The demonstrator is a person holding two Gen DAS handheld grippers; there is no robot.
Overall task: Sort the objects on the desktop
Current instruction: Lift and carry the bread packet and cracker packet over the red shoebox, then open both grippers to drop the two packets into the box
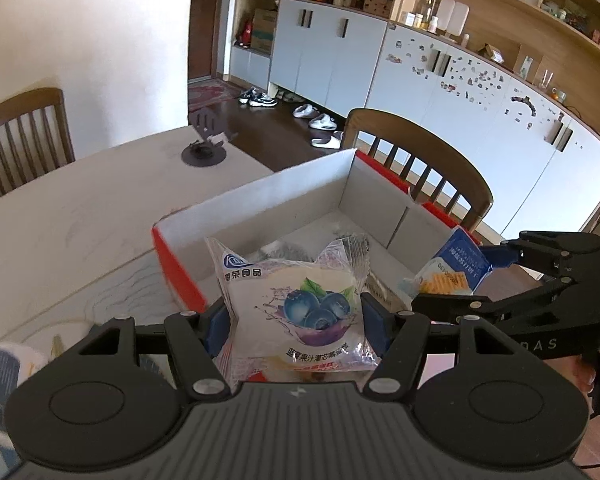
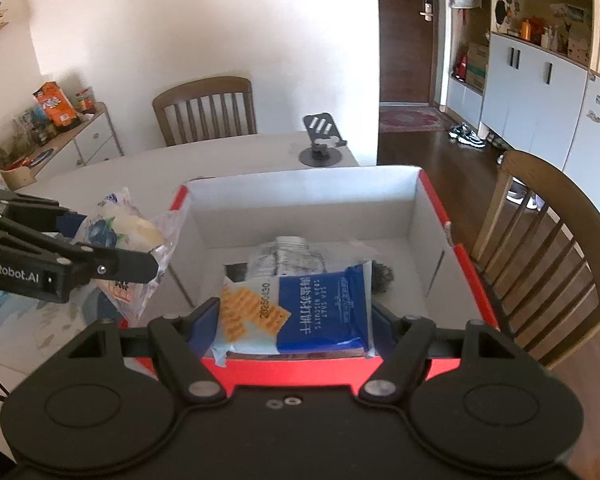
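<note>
I had two snack packs in hand: my left gripper point(image 1: 296, 320) clamped one blueberry cake packet point(image 1: 300, 312), my right gripper point(image 2: 296, 320) one biscuit packet point(image 2: 300, 312), both at lower centre over the one red box point(image 2: 436, 204).

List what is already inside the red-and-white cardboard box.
The box holds a crumpled clear printed wrapper and something dark beside it. The blue biscuit packet in the right gripper hides the near floor, so anything there cannot be seen.
</note>
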